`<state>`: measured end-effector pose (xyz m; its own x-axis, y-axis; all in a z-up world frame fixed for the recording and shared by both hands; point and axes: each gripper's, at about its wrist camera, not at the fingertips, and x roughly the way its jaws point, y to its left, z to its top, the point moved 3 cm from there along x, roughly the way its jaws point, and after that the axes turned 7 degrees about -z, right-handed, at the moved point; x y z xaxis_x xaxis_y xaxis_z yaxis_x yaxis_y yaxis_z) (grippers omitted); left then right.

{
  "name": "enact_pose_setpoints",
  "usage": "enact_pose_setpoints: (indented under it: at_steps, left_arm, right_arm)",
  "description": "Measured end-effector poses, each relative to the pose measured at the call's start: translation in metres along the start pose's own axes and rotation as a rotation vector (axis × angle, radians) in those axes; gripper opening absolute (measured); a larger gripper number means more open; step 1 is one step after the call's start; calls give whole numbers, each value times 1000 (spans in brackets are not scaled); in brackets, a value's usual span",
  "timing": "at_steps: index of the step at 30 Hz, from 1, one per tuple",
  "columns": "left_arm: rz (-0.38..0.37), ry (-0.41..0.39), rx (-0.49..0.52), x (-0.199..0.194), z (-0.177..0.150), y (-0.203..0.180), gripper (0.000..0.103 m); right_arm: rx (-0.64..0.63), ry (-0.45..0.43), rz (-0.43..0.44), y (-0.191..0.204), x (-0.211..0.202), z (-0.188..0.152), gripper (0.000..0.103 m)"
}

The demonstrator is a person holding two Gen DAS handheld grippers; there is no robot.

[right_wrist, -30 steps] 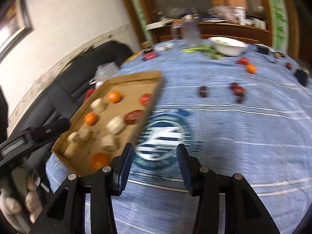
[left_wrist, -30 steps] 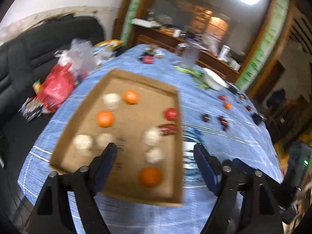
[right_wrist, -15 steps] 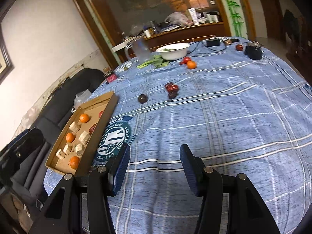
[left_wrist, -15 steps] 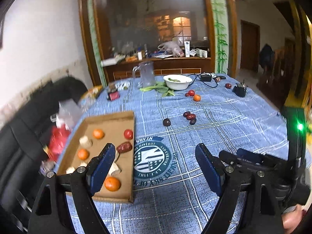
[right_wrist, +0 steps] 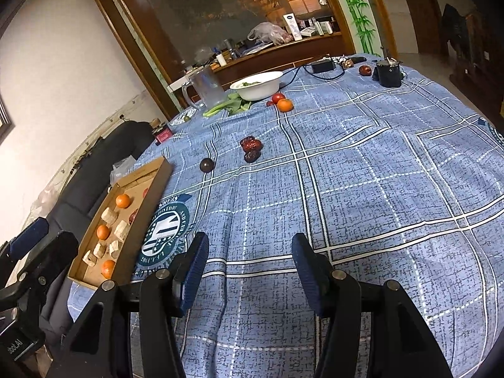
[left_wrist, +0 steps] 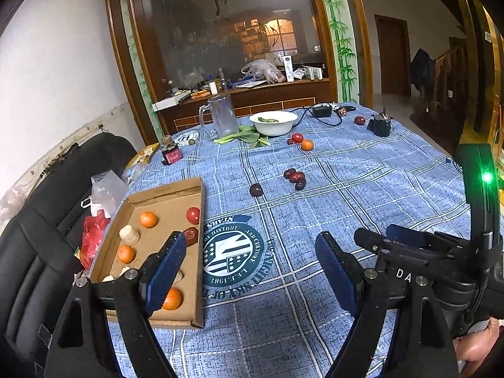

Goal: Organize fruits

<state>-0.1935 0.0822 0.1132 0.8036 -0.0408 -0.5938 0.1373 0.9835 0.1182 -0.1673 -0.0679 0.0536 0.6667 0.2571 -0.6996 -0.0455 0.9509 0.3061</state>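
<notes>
While both tools hang over the blue checked tablecloth (right_wrist: pixel 362 170), the left gripper (left_wrist: pixel 252 264) has its jaws wide apart with nothing between them, and the right gripper (right_wrist: pixel 250 267) is about half open and also holds nothing and touches nothing. At the left edge of the table lies a flat cardboard box (left_wrist: pixel 197 252). Inside it sit three oranges (left_wrist: pixel 148 219), one red tomato (left_wrist: pixel 193 214), one dark red date (left_wrist: pixel 191 235) and some pale chunks (left_wrist: pixel 129 234), too many hidden to count. Out on the cloth lie one dark round fruit (right_wrist: pixel 206 165), three dates in a clump (right_wrist: pixel 251 147), and one tomato touching one orange (right_wrist: pixel 284 105) near the white bowl (right_wrist: pixel 256 85).
</notes>
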Motion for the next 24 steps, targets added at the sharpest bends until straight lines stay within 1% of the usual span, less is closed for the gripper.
enact_pose_setpoints:
  at_steps: [9, 19, 24]
  left_arm:
    - [-3, 9, -24, 3, -5, 10, 83]
    - [2, 1, -43, -1, -8, 19, 83]
    - [-21, 6, -93, 5, -6, 30, 83]
  right_arm:
    - [-26, 19, -11, 9, 6, -5, 59]
    - [-55, 17, -16, 21, 3, -7, 59]
    - [-86, 17, -31, 23, 1, -10, 59]
